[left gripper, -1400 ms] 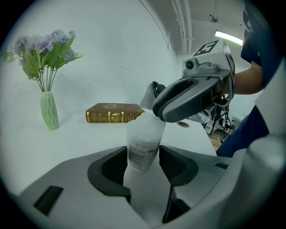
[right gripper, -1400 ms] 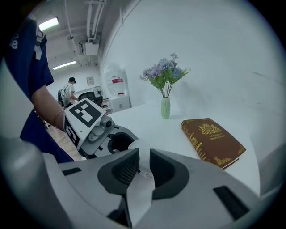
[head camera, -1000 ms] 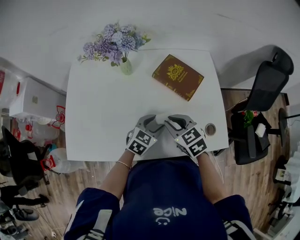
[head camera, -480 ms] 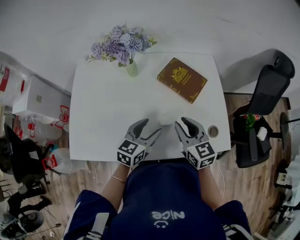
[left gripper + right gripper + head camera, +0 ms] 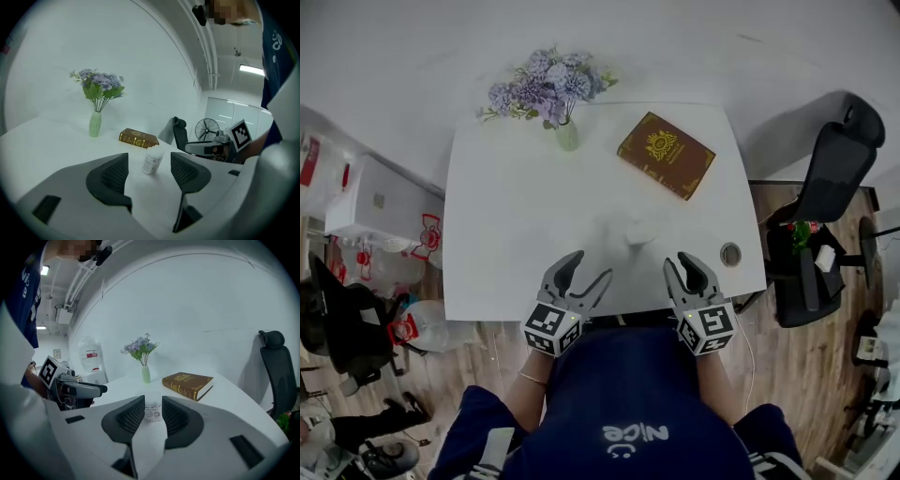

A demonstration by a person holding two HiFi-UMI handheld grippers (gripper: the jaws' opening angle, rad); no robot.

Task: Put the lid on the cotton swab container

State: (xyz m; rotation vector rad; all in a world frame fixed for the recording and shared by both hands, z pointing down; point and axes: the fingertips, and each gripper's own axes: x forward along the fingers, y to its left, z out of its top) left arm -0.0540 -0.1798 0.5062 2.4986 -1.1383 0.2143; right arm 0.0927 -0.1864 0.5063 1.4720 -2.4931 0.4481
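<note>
Big white bench; person's navy shirt reads "nice". Far right, brown book w/ gold crest, title unreadable; purple flowers far centre. Near edge: left gripper, jaws just been opening, now wide, empty; right gripper, jaws slightly apart, gripping nothing. Small cotton swab container upright, front-centre, ahead of both; label illegible.

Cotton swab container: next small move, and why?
Probably just park both grippers. The container stands untouched on the table, seemingly capped, though that's hard to confirm. The left gripper, jaws just opened, and the right gripper, also open, are empty and clear of it.
</note>
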